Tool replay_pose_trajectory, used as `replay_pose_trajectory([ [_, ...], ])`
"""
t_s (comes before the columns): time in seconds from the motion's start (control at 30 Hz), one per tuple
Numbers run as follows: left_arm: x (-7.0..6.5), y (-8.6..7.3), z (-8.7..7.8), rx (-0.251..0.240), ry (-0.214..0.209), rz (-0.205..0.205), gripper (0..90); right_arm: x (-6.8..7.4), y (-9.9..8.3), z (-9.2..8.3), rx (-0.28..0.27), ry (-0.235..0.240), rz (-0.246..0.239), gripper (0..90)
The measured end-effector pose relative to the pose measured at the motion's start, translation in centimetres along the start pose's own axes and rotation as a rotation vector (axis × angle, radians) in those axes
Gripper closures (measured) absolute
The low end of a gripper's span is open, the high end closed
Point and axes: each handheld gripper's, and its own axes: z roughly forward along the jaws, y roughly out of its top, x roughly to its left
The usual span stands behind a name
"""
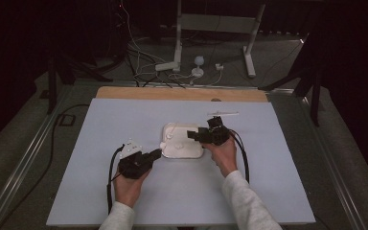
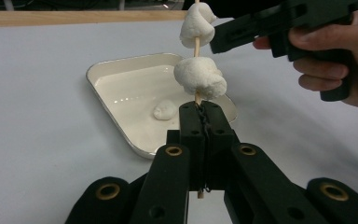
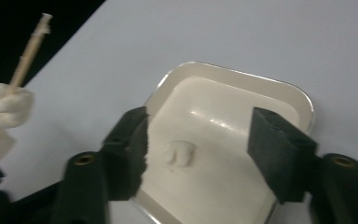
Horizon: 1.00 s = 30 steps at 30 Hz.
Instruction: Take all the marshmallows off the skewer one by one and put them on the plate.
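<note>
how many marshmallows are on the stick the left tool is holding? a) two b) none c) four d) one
a: in the left gripper view the left tool is clamped on the wooden skewer, which carries two marshmallows, an upper marshmallow and a lower marshmallow; one more piece lies in the tray.

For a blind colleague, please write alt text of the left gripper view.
The left gripper clamps an upright wooden skewer carrying two marshmallows. Behind it, a white tray holds one more marshmallow; the right gripper touches the upper marshmallow.
</note>
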Motion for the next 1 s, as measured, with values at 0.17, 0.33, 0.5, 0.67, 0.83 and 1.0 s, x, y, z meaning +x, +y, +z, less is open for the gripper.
replay_pose_trajectory([
  [0.17,0.0,0.0,0.1,0.001,0.001,0.002,90.0,0.8,0.1,-0.7,-0.01,0.048,-0.015,26.4],
  [0.33,0.1,0.0,0.0,-0.004,-0.001,-0.002,90.0,1.6,0.1,-1.2,-0.02,0.095,-0.025,22.3],
  [0.5,-0.1,0.0,0.0,-0.008,-0.001,0.0,90.0,2.4,0.0,-1.5,-0.019,0.137,-0.039,19.9],
  [0.67,-0.2,0.0,0.1,-0.01,-0.002,0.0,90.0,3.2,-0.2,-1.4,-0.017,0.194,-0.038,24.2],
  [0.83,-0.3,0.0,0.1,-0.012,-0.003,0.001,90.0,3.9,-0.3,-1.1,-0.012,0.257,-0.038,39.0],
  [1.0,-0.5,0.0,0.2,-0.014,-0.009,0.011,90.0,4.4,-0.3,-0.5,-0.007,0.324,-0.005,48.9],
])
